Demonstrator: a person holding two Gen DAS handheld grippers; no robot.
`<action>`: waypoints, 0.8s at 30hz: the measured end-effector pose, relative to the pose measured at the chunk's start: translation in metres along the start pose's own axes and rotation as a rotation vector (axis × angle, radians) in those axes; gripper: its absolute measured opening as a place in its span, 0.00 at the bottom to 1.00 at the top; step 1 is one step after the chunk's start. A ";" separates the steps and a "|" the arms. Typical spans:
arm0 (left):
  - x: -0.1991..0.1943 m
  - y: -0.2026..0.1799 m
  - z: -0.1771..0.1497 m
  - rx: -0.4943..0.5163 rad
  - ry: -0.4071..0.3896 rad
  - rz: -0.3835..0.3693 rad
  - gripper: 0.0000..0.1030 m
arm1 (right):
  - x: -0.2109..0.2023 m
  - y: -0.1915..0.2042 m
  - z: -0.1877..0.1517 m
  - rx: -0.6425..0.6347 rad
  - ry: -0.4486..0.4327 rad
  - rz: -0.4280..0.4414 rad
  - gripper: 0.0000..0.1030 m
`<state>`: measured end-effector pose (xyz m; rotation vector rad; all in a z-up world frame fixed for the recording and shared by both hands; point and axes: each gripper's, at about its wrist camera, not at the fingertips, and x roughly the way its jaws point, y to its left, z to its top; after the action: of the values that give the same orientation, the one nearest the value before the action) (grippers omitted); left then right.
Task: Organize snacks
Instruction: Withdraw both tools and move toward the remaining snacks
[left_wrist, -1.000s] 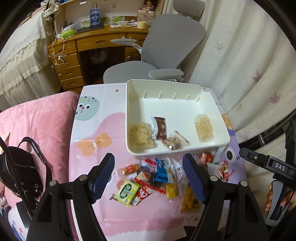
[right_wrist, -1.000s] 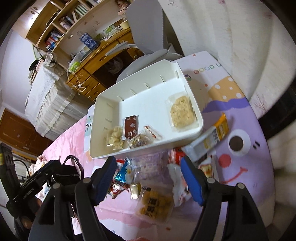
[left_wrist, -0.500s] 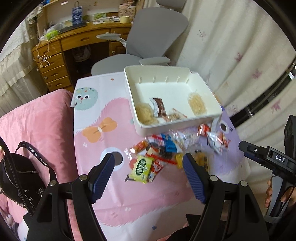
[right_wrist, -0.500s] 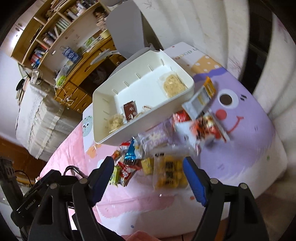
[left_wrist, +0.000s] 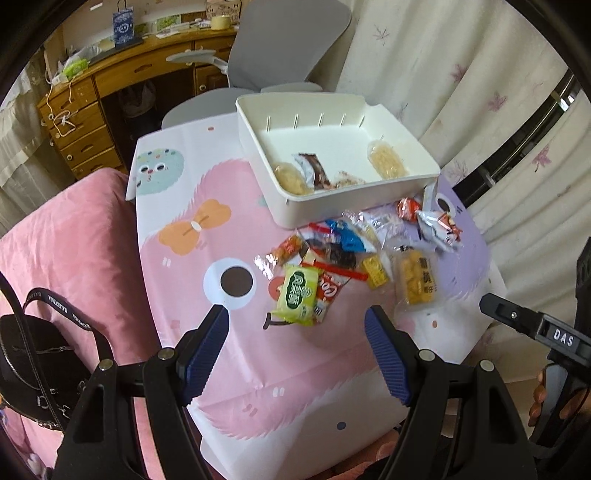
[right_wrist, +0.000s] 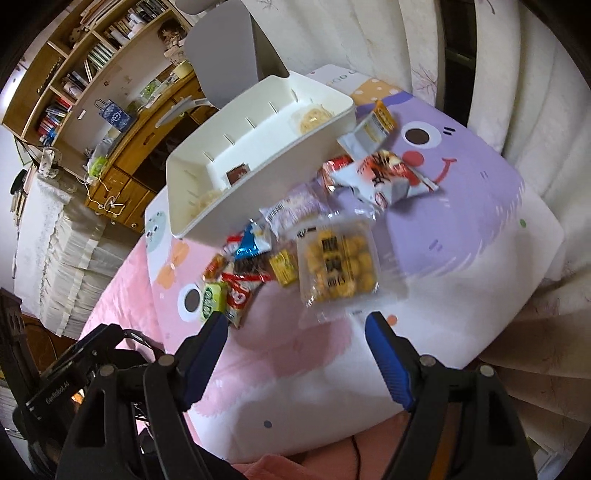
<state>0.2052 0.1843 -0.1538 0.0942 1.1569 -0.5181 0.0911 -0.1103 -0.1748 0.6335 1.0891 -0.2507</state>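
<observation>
Both grippers tilted steeply down over the near part of the table (left_wrist: 177, 206), above its pink and purple cartoon cloth. Left gripper (left_wrist: 297, 345): jaws spread wide, nothing between them, poised just short of the snack pile (left_wrist: 354, 258). Right gripper (right_wrist: 295, 345): jaws likewise spread and empty, just short of the clear pack of yellow puffs (right_wrist: 338, 264). White bin (left_wrist: 402, 177) on the far side of the pile, its near wall touching the wrappers; inside it, a brown bar and pale cracker packs along the near wall. Green packet (left_wrist: 297, 295) at the pile's near edge, closest to the left gripper. Orange-and-white packet (right_wrist: 369, 129) leaning against the bin's corner. Fingers of a hand (left_wrist: 539, 398) visible on the right gripper's handle, right of the pile.
</observation>
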 end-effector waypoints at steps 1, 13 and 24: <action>0.004 0.001 -0.001 -0.004 0.008 0.000 0.72 | 0.001 0.000 -0.003 -0.002 -0.004 -0.003 0.75; 0.059 0.005 -0.007 -0.095 0.113 -0.041 0.72 | 0.037 -0.008 -0.011 -0.090 -0.003 -0.094 0.82; 0.120 0.008 0.008 -0.196 0.229 -0.008 0.72 | 0.097 -0.015 0.021 -0.132 0.160 -0.142 0.86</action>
<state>0.2516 0.1474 -0.2584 -0.0210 1.4264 -0.4058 0.1434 -0.1236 -0.2591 0.4647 1.2961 -0.2513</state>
